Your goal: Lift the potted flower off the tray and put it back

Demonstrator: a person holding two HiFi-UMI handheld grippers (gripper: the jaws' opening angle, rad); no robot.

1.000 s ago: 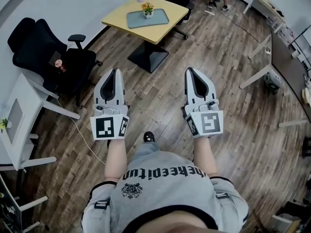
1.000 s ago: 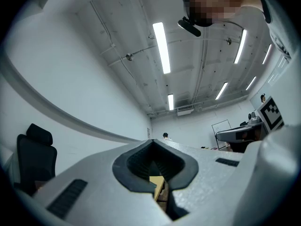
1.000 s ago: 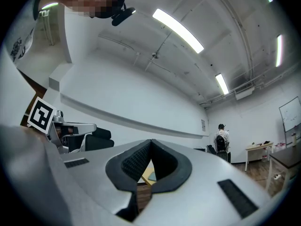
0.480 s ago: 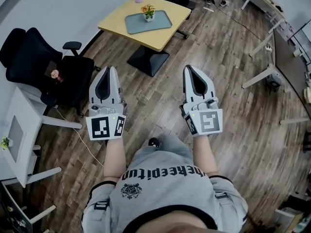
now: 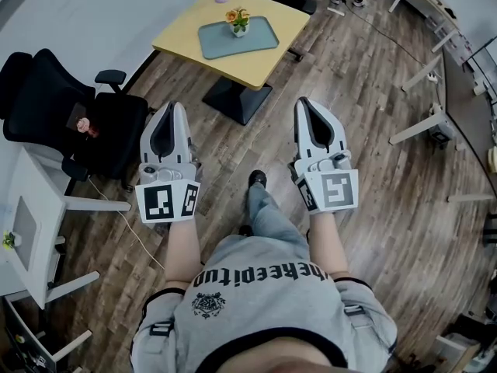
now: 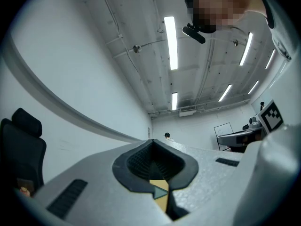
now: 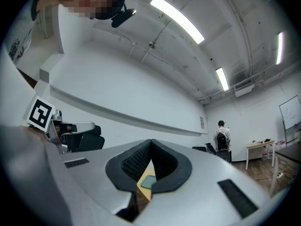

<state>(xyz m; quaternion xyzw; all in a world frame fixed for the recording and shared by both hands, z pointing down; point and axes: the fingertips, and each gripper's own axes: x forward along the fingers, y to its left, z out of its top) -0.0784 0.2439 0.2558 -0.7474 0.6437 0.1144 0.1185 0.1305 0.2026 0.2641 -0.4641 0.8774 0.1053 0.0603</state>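
A small potted flower (image 5: 238,20) stands on a grey tray (image 5: 256,39) on a yellow table (image 5: 194,45) at the top of the head view. Both grippers are held over the wooden floor, well short of the table. My left gripper (image 5: 172,109) is shut with nothing in it, its tips meeting. My right gripper (image 5: 304,103) is shut and empty too. In the left gripper view the closed tips (image 6: 153,140) point upward, with a sliver of table (image 6: 162,202) and tray (image 6: 160,190) showing under the pads. The right gripper view shows the same past its tips (image 7: 151,141): a bit of tray (image 7: 148,181).
A black office chair (image 5: 70,115) and a white desk (image 5: 31,208) stand at the left, with a white cable (image 5: 132,224) on the floor. White desk legs (image 5: 419,123) are at the right. The table's black base (image 5: 237,99) sits ahead. A person (image 7: 221,138) stands far off.
The person has walked forward: table, tray and flower have drawn nearer, and a foot has stepped out ahead. Both grippers stay shut and side by side.
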